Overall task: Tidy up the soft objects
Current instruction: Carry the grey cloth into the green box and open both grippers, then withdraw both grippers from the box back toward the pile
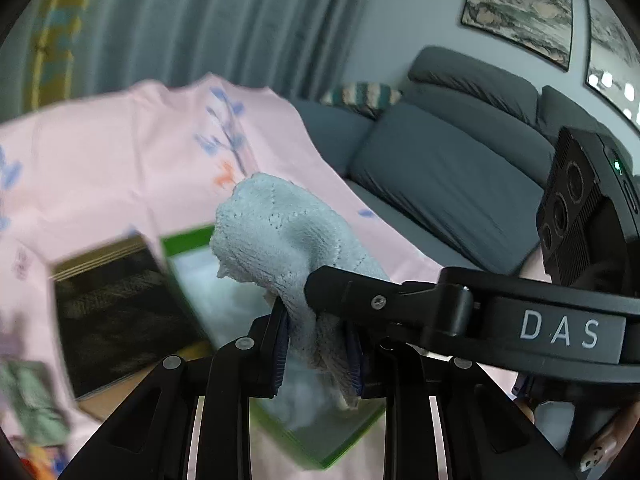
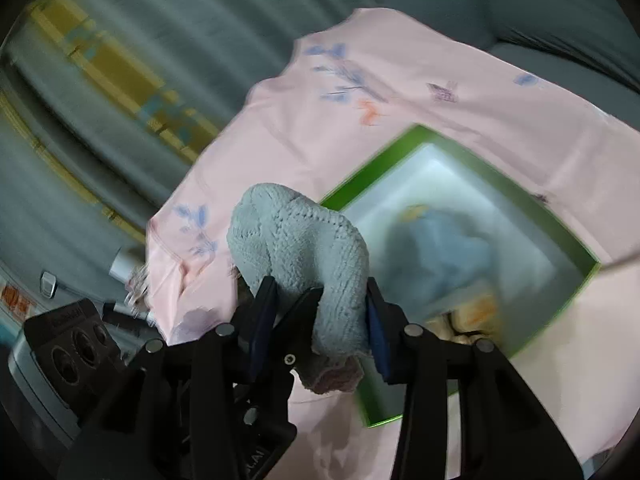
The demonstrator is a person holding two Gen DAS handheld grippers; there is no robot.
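Observation:
A light blue fuzzy cloth [image 1: 280, 232] is bunched up and held in the air over the green box [image 1: 188, 238]. My left gripper [image 1: 318, 352] is shut on its lower part. One finger [image 1: 400, 300] of the right gripper comes in from the right and lies against the cloth. In the right wrist view, my right gripper [image 2: 320, 320] has its blue pads on both sides of the same cloth [image 2: 304, 232], with a left finger [image 2: 300, 308] between them. The green box [image 2: 400, 148] has a white inside and holds a blue soft item [image 2: 440, 248].
A pink flowered sheet [image 1: 120, 152] covers the table. A black box [image 1: 120, 312] lies left of the green one. A grey sofa [image 1: 440, 184] stands behind on the right, grey curtains [image 1: 240, 20] at the back. A hand [image 1: 600, 452] shows at the lower right.

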